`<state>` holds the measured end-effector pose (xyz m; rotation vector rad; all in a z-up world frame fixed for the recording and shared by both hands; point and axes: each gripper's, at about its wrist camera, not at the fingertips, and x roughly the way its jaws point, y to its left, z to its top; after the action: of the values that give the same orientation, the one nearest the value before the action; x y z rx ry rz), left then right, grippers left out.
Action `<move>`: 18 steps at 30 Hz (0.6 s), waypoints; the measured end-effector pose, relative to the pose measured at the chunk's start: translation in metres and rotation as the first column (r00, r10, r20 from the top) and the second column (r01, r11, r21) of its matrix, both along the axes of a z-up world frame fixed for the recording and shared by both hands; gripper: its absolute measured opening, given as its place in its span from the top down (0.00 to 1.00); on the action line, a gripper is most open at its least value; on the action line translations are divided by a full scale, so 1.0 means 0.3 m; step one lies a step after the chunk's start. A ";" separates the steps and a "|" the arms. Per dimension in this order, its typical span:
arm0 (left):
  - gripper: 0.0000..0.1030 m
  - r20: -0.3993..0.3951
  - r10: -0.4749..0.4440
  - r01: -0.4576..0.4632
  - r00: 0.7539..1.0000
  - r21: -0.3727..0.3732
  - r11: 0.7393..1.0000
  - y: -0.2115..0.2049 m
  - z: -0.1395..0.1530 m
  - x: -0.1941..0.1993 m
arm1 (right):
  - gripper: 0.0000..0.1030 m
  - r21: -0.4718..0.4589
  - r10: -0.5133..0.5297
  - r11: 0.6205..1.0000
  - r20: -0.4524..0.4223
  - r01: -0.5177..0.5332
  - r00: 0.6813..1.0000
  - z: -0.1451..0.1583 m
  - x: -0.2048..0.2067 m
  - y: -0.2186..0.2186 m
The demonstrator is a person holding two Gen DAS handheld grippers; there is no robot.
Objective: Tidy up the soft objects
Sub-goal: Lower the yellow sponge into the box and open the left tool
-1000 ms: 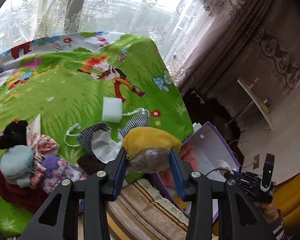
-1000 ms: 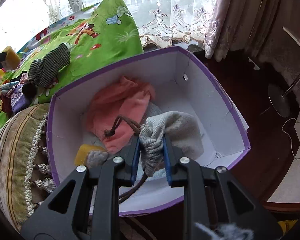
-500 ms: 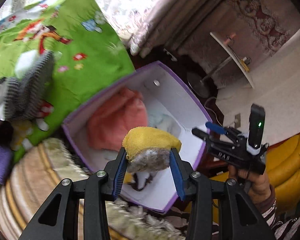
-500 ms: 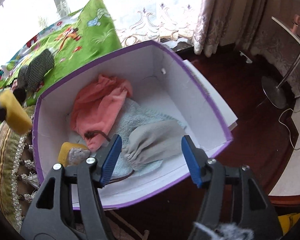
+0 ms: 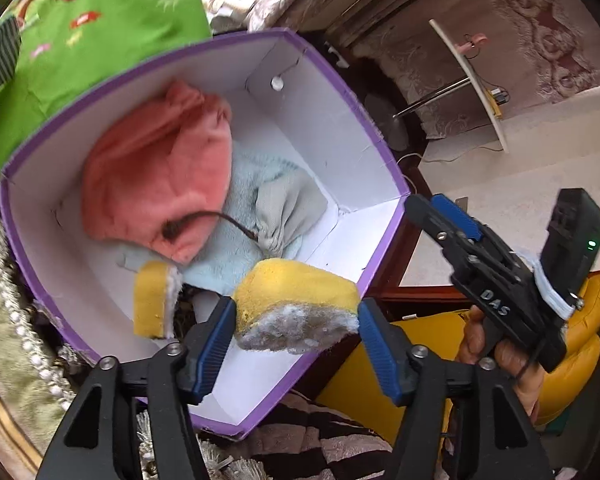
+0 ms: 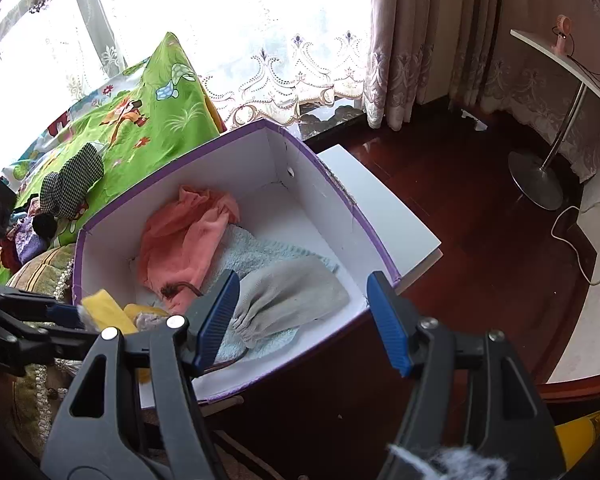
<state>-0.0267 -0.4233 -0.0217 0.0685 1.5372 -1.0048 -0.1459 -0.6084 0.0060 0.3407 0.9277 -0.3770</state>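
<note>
My left gripper [image 5: 296, 332] is shut on a yellow sponge [image 5: 296, 300] with a grey scrub side, held over the near edge of a white box with a purple rim [image 5: 380, 152]. The box holds a pink cloth [image 5: 156, 188], a light blue towel [image 5: 252, 184], a grey pouch [image 5: 288, 208] with a brown cord, and a second yellow sponge [image 5: 154, 300]. My right gripper [image 6: 302, 320] is open and empty above the box's [image 6: 332, 184] near right corner, over the grey pouch [image 6: 292, 296]. It also shows in the left wrist view [image 5: 452, 220].
A green cartoon-print sheet [image 6: 140, 120] lies left of the box with a checked cloth [image 6: 72, 184] and other soft items on it. A striped tasselled cushion [image 5: 4, 340] is by the box's left side. Dark wood floor [image 6: 480, 220], a white panel, a stand and curtains are to the right.
My left gripper swung right from the green sheet to over the box, still holding the sponge. My right gripper let go of the grey pouch in the box, opened and drew back.
</note>
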 end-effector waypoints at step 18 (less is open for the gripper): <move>0.28 0.043 0.068 -0.061 0.997 -0.147 0.987 0.087 0.072 0.045 | 0.32 0.004 0.067 0.998 0.017 -0.067 0.998 0.023 0.062 0.074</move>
<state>-0.0132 -0.3973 0.0000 -0.0593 1.4101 -1.0532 -0.1272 -0.5862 0.0129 0.3157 0.9209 -0.3104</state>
